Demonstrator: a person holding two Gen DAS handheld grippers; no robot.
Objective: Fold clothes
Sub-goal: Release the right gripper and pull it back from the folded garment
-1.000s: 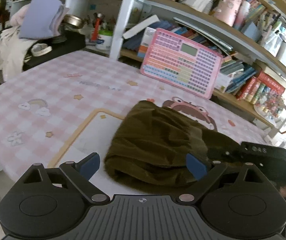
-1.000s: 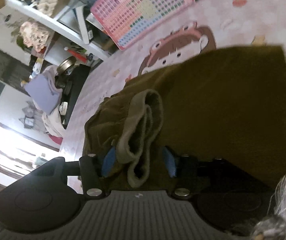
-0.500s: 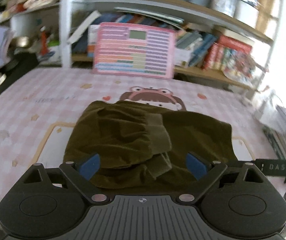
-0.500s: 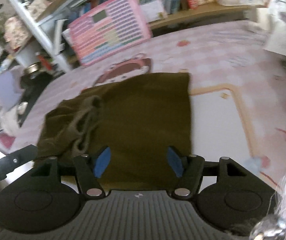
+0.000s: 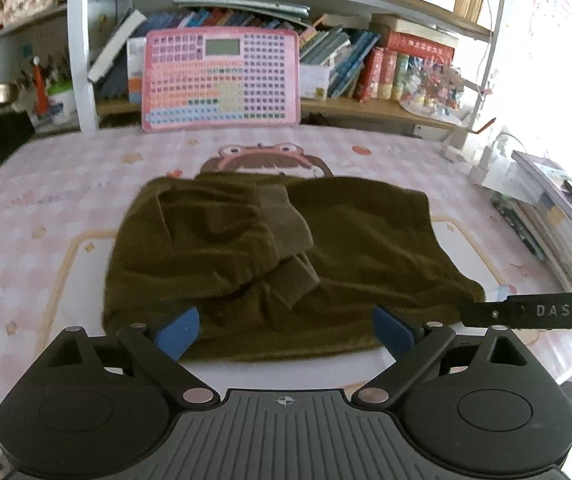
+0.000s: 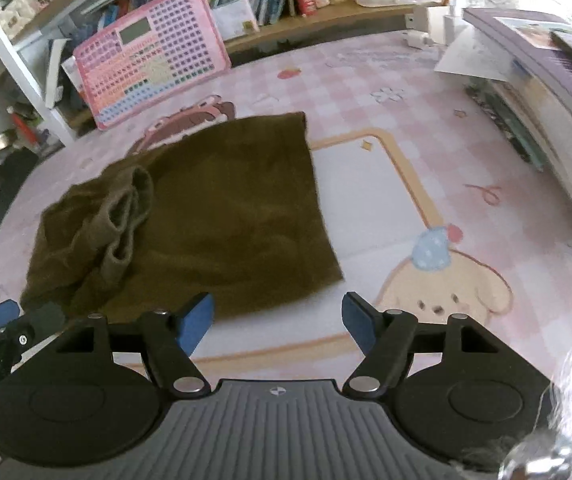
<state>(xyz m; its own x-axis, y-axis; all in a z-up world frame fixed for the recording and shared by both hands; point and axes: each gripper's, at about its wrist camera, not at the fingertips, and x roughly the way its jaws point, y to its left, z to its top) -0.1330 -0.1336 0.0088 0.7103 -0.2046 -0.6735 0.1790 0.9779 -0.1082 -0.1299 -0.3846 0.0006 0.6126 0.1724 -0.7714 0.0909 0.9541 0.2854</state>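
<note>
While the left wrist view looked across the pink checked tablecloth [image 5: 66, 184], the left gripper [image 5: 284, 330] hung with its blue-tipped fingers [image 5: 178, 330] spread wide and empty, just short of the near hem of the olive-brown knitted garment [image 5: 365, 248]. A second earlier that garment had sat bunched at the centre right of the frame; now it lay squarely in the middle, its ribbed cuffs [image 5: 286, 224] folded onto the left half, below the pink keypad toy [image 5: 222, 80] propped against the bookshelf at the upper centre.

Through the right wrist view, the right gripper [image 6: 278, 322] also stood spread and held nothing, hovering over the bare cloth at the lower centre, just off the garment's [image 6: 238, 216] near right corner. One second before, its fingers had been closed around the cuffs [image 6: 126, 208]; these now rested loose on the sweater at the centre left. A stack of books [image 6: 545, 80] filled the upper right.

By my reading, the sleeve fold was finished and let go, and both tools had drawn back to the near edge, probably ahead of folding the body in half.
</note>
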